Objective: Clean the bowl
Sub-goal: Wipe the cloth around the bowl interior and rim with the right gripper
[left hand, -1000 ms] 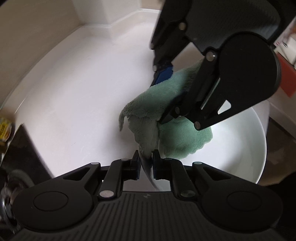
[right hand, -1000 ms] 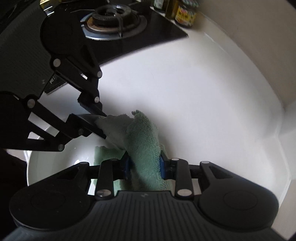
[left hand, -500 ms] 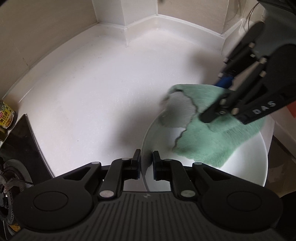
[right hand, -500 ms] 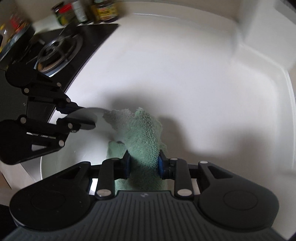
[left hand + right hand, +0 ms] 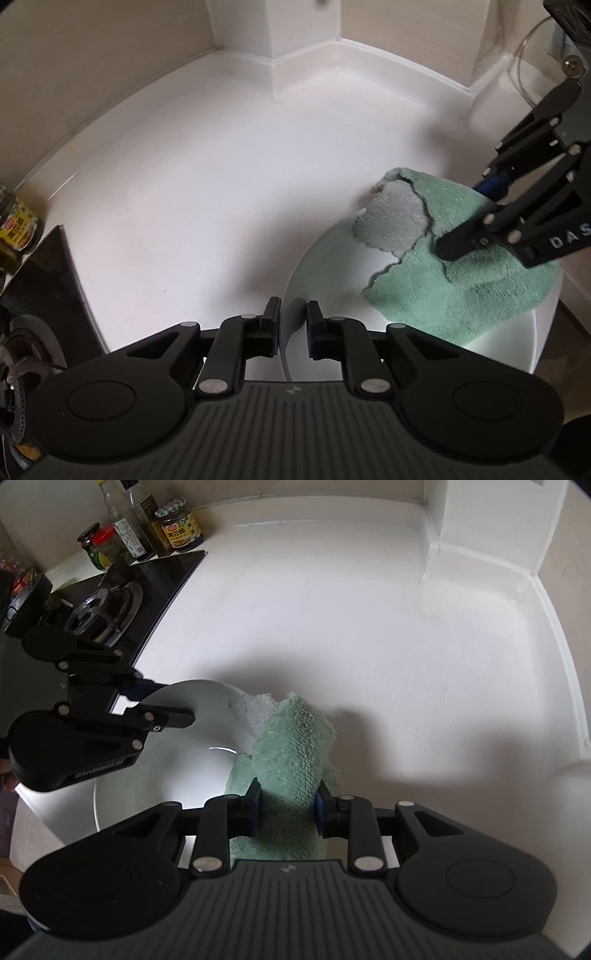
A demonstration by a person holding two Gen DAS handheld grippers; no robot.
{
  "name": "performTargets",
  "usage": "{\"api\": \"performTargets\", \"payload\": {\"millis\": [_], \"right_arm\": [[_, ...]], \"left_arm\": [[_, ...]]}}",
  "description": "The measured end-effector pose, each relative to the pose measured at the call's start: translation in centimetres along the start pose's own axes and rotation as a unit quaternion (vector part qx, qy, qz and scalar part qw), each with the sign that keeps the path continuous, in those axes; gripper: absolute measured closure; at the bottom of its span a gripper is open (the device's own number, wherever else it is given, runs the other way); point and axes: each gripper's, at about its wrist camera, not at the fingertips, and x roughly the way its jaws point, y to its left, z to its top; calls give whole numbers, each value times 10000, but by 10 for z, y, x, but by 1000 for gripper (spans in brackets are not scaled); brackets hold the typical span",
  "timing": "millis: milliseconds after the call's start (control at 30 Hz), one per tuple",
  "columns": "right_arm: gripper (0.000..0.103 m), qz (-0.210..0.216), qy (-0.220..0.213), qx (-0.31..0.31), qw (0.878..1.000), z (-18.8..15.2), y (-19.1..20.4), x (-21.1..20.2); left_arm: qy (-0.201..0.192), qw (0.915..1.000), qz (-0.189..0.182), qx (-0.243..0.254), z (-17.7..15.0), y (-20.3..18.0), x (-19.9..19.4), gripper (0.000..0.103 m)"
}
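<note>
- Beneath the right gripper (image 5: 287, 808), the green microfibre cloth (image 5: 291, 746) hides the white bowl's (image 5: 177, 760) near wall.
- Right jaws clench the bunched cloth.
- Left gripper (image 5: 292, 326) straddles the bowl's rim, jaws opening; whether the pads touch it is unclear.
- Bowl rests on the white countertop (image 5: 221, 184).

Cloth (image 5: 291, 746) lies in bowl (image 5: 184, 768), perhaps over its rim.
</note>
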Motion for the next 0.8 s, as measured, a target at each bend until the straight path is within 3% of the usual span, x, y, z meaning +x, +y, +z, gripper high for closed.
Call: {"api": "performTargets", "payload": {"millis": [167, 300, 367, 433, 500, 600, 800], "right_arm": [[79, -434, 225, -1269, 9907, 24, 25, 17], [77, -571, 238, -2901, 9550, 40, 53, 32], [77, -499, 268, -3214, 9453, 46, 58, 35], [77, -395, 284, -3075, 9503, 52, 54, 36], [77, -265, 268, -2489, 9678, 55, 43, 34], [77, -155, 215, -1739, 9844, 51, 30, 29], [78, 29, -53, -433, 9990, 24, 1, 15]], "left_arm": [[-28, 9998, -109, 184, -8, -1, -5, 93], [-17, 9998, -118, 126, -10, -1, -5, 93], [-12, 10000, -75, 39, -11, 0, -6, 93], [-20, 10000, -44, -73, -12, 0, -7, 93], [-43, 9998, -2, -180, -13, -1, -7, 93], [-51, 9996, 27, -285, -13, -2, -8, 93], [-57, 9994, -3, -345, -15, -1, -10, 93]]}}
